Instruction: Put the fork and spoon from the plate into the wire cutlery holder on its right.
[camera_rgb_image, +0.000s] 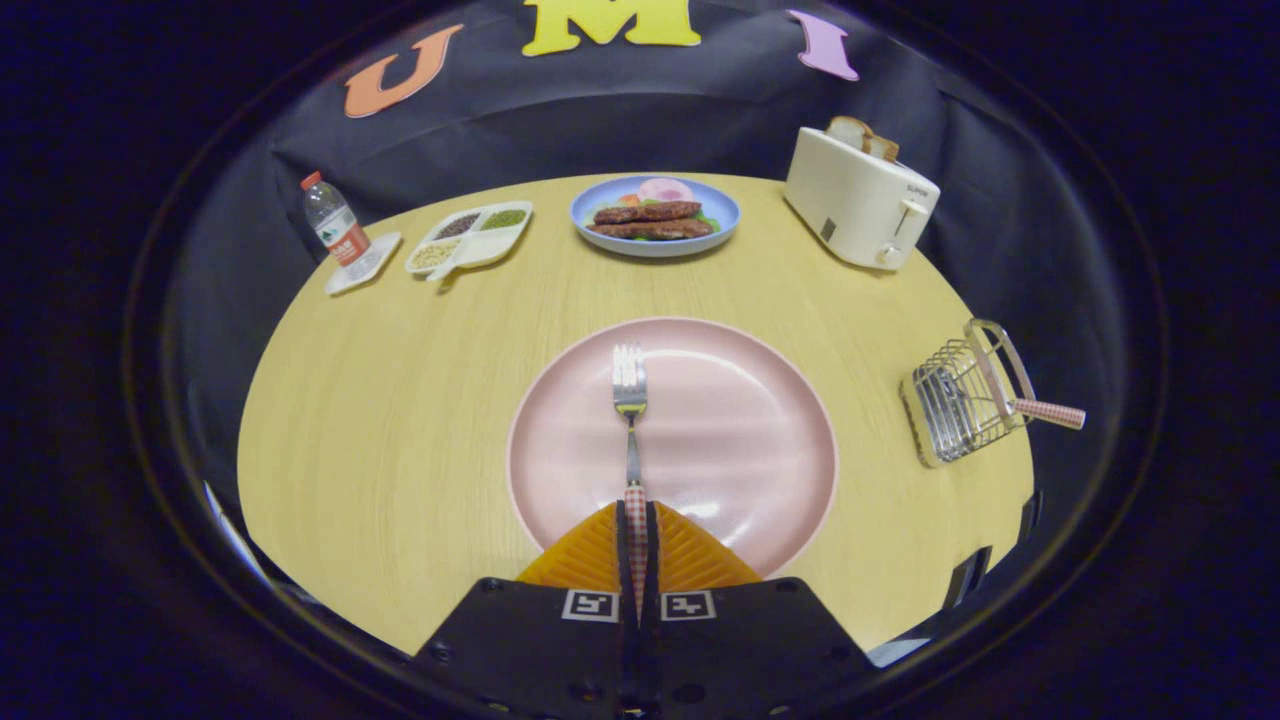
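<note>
Item: my claw (637, 520), fingers pressed together on the checked handle of the fork (630, 400), tines reaching far over the pink plate (770, 420). Step: fork pickup. Next: lift, carry right to wire holder (960, 400), where one checked handle already stands.

Fork (630, 400) over pink plate (740, 440), gripper (637, 525) clamping handle.

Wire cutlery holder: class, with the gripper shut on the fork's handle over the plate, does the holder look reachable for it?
Probably yes. The gripper pinches the fork, and only bare table lies between the pink plate and the wire cutlery holder.
</note>
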